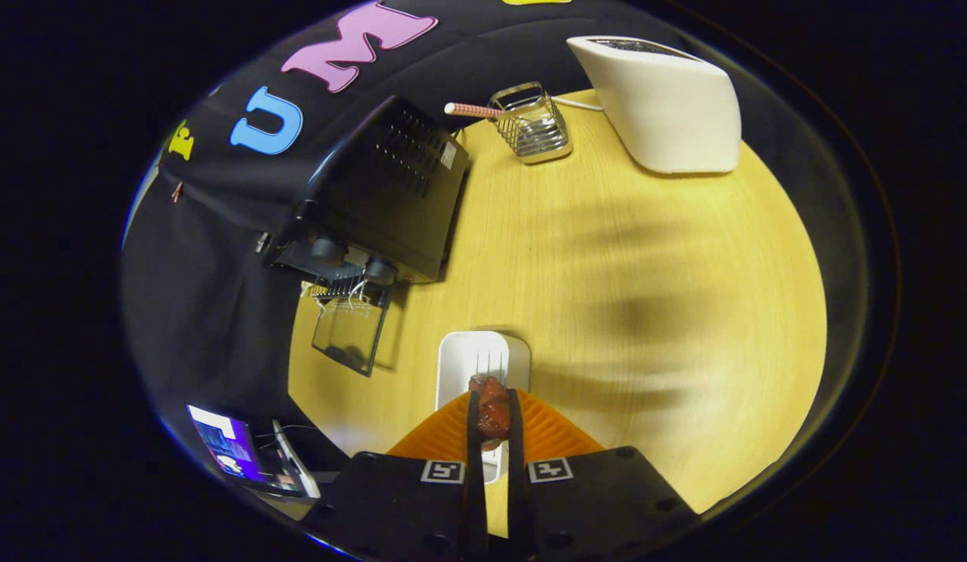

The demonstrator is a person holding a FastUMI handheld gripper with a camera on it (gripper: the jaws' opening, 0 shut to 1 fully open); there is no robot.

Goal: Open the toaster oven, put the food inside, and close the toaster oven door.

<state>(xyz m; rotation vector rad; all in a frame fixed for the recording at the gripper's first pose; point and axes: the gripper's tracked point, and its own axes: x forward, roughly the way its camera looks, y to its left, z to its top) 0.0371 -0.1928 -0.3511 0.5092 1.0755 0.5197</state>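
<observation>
Food (494, 416) half-hidden between gripper (494, 417) fingers

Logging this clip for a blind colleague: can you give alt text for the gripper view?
The gripper is shut on a reddish piece of food, held over a white tray on a wooden table. Beyond and to the side, a black toaster oven stands with its door open.
</observation>
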